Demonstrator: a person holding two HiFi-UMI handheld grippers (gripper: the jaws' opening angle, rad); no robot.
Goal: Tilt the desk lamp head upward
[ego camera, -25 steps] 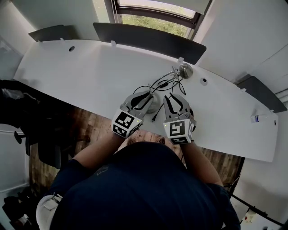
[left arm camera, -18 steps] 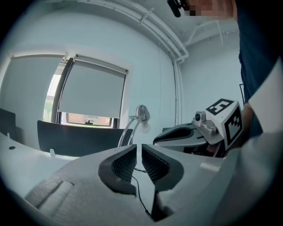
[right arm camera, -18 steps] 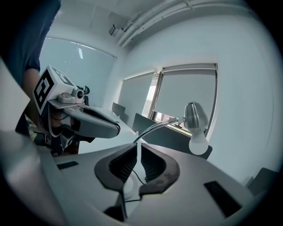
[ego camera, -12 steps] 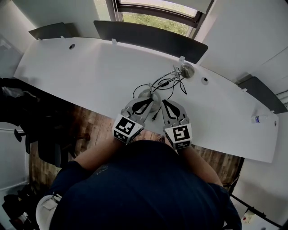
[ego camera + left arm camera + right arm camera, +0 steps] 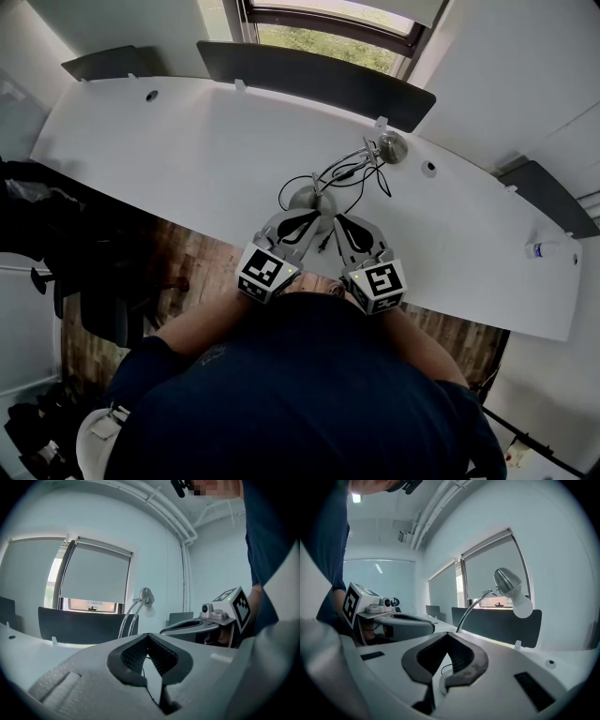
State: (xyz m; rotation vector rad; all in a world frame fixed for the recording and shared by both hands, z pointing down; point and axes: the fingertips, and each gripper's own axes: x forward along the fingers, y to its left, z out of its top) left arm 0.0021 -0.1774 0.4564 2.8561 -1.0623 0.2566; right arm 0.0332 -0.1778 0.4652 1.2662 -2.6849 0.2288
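A chrome desk lamp stands on the white desk (image 5: 169,159): round base (image 5: 307,196), curved neck, head (image 5: 392,146) toward the window. My left gripper (image 5: 316,215) and right gripper (image 5: 338,222) lie side by side near the desk's front edge, just short of the base, both shut with nothing between the jaws. In the left gripper view the lamp head (image 5: 146,595) rises beyond the shut left gripper (image 5: 148,637), well apart. From the right gripper view, the head and white bulb (image 5: 513,591) hang high to the right of the shut right gripper (image 5: 449,638).
Black cables (image 5: 349,173) tangle between base and head. Dark divider panels (image 5: 309,80) line the desk's far edge under a window. A small bottle (image 5: 536,249) lies far right. Cable holes (image 5: 150,96) dot the desk. A dark chair (image 5: 56,253) stands left.
Both grippers have gone from open to shut on nothing. They have drawn back a little from the lamp base toward the person. The lamp has not moved.
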